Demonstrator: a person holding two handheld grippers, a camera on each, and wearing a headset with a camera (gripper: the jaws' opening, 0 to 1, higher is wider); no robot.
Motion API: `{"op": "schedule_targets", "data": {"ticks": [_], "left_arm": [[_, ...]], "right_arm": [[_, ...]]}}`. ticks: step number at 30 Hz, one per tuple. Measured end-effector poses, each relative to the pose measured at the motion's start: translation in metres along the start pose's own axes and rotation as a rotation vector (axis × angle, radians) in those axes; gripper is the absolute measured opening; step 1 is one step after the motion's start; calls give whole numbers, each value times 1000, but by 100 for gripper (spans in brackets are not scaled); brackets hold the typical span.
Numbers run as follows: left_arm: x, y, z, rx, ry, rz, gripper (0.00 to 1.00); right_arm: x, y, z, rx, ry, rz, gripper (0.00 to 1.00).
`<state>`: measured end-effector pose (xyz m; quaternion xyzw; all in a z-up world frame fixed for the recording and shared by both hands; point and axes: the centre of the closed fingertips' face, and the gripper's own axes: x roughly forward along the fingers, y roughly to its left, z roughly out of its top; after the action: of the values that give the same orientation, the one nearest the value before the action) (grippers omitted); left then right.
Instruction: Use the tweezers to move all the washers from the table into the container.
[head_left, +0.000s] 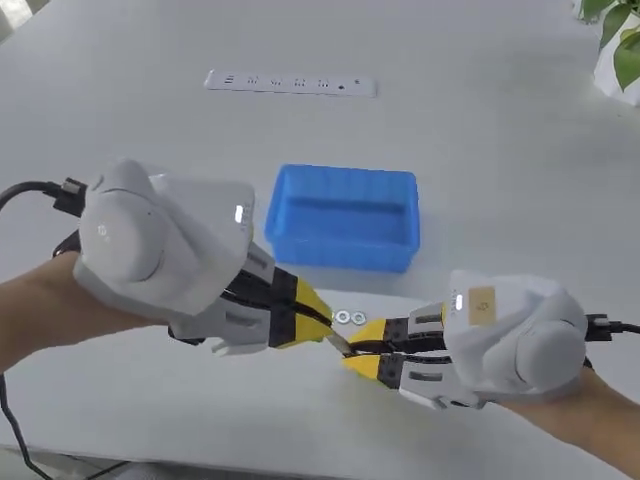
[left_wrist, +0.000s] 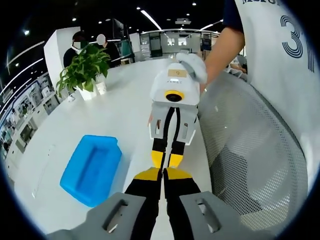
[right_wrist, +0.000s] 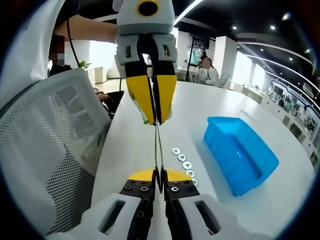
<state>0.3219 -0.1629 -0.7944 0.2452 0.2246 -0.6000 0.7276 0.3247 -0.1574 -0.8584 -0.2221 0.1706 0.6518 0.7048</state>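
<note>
head view: left claw (head_left: 322, 323) and right claw (head_left: 352, 352) meet tip to tip over the near part of the white surface (head_left: 480, 120), each held in a hand. tweezers (head_left: 338, 342) bridge the short gap between them.

right gripper view: right claw's jaws are pressed together on one end of the tweezers. the thin metal legs run straight ahead into the left claw's yellow jaws, which are closed narrow on the other end. both claws are gripping the tweezers. the tweezers are held above the surface and are not touching it.

washers (right_wrist: 184, 162): a short row lying flat on the surface, just beside the tweezers and on the container's side of them. about five can be counted in the right gripper view; two are clear in the head view, just beyond the claw tips.

container (head_left: 345, 215): blue, rectangular, open top, sitting upright on the surface just beyond the washers. cannot tell from these views whether it has any washers inside.

other items: white power strip (head_left: 290, 83) at the far side of the surface. green plant (head_left: 618, 40) at the far right corner. mesh-backed chair (right_wrist: 55, 150) beside the surface, next to the person.
</note>
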Motion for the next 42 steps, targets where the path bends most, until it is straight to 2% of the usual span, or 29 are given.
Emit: {"op": "schedule_targets", "data": {"ticks": [3,8,11,14,18,25,27,28,31,42], "left_arm": [[3,0,7,-42,-52,11,6],[8,-4,14,-54,-92,7,6],[11,-4,18,-51,-113,7,6],[15,-7,23,-19,-147,-12,6],[19,-8,27,-11,-167,-23,6],[22,-8,26,-3,-164,-35,6],[22,-8,25,-8,-160,-36,6],[24,-9,23,-32,-152,-45,6],[25,-9,21,-33,-146,-45,6],[20,-9,18,-49,-157,-40,6]], "right_arm": [[-2,0,0,-6,-3,0,6],[-6,0,-2,-9,-13,3,6],[-7,0,-2,-15,-13,9,6],[-8,1,-3,-31,-11,21,6],[-10,1,-4,-53,-4,34,6],[-10,1,-4,-80,-5,51,6],[-10,2,-4,-80,-3,54,6],[-10,2,-4,-84,-2,58,6],[-10,3,-4,-89,1,61,6],[-9,3,-3,-82,-15,72,6]]}}
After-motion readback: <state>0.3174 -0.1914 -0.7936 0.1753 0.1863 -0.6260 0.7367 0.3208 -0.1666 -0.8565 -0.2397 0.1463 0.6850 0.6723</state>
